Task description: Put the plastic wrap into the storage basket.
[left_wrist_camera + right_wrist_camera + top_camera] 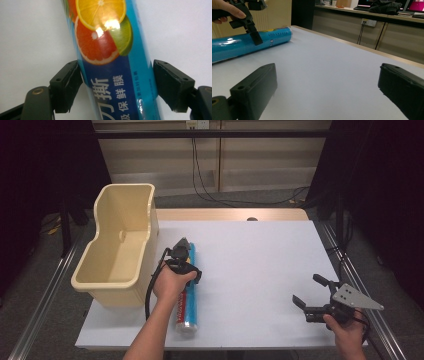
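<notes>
Two grippers over the white table (260, 270), one busy and one idle. The left gripper (181, 254) is down over the blue roll (189, 300) of cling film, which lies flat near the table's left side, just beside the cream tub (120, 245), its long axis running away from the person. In the left gripper view the jaws stand on either side of the roll (112, 75) — the left-hand jaw looks to be touching the wrapper, the other shows a thin gap, so they are set astride it but not yet clamped, as far as I can judge. The right gripper (312, 297) hangs well apart at the table's near right corner, jaws spread wide with nothing between them; its own view shows bare table and, farther off, the roll (249, 42) with the other gripper on it. Risks from here, as I read them: the wrapper is glossy and the roll round, so a squeeze that lands off-centre could send it rolling or squirting out sideways. The grip seems to sit toward the far end rather than the middle — lifted from there, the long near end may sag and swing, or knock the tub's wall if carried that way.
</notes>
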